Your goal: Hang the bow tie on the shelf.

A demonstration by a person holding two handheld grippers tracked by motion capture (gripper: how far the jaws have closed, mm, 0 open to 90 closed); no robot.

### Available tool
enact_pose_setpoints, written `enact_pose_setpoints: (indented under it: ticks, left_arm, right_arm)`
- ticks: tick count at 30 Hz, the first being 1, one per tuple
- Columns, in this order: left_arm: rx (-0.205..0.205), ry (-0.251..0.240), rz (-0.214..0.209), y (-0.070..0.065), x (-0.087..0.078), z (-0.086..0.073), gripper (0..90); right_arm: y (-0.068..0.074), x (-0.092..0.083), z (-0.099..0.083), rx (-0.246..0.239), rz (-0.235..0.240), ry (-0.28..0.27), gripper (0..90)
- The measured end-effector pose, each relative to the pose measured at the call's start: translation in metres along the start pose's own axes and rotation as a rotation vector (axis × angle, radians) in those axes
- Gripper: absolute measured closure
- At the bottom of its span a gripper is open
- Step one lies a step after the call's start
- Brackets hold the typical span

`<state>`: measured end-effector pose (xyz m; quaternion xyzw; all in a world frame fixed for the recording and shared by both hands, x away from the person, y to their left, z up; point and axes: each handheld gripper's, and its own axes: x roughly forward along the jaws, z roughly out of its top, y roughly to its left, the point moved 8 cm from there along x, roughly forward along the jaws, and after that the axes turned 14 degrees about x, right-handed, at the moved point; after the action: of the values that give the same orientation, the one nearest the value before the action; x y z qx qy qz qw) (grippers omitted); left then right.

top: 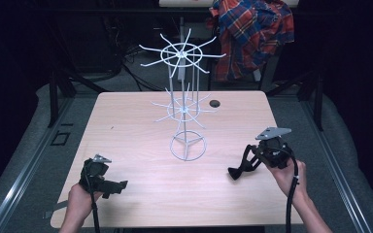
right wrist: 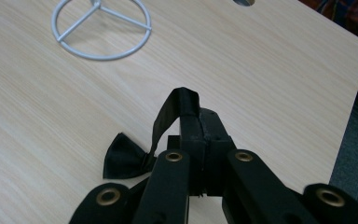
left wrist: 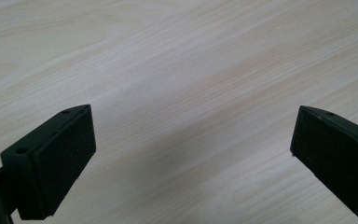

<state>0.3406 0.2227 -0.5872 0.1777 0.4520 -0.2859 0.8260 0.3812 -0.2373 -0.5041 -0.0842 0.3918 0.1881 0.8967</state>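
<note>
A black bow tie (top: 236,171) hangs from my right gripper (top: 250,151), which is shut on its strap (right wrist: 179,100). The bow (right wrist: 123,161) rests on the wooden table (top: 141,121) at the right front. A white wire rack (top: 184,104) with two tiers of radiating arms stands mid-table on a ring base (right wrist: 101,29), to the left of and beyond the right gripper. My left gripper (top: 119,187) lies low near the front left edge, its jaws wide apart over bare wood (left wrist: 191,144) with nothing between them.
A plaid shirt (top: 252,34) hangs behind the table's far right. A small round hole (top: 215,103) sits in the tabletop behind the rack. Grey padded floor (top: 349,160) surrounds the table, with dark stands at the back.
</note>
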Motion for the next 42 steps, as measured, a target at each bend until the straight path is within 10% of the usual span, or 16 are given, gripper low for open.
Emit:
enact_pose_setpoints:
  ticks: [42]
  left_arm:
    - [0.004,0.016,-0.011,-0.002,0.003,0.000,0.0]
  right_arm:
    - [0.037,0.014,0.050,-0.060,0.061,-0.031,89.9]
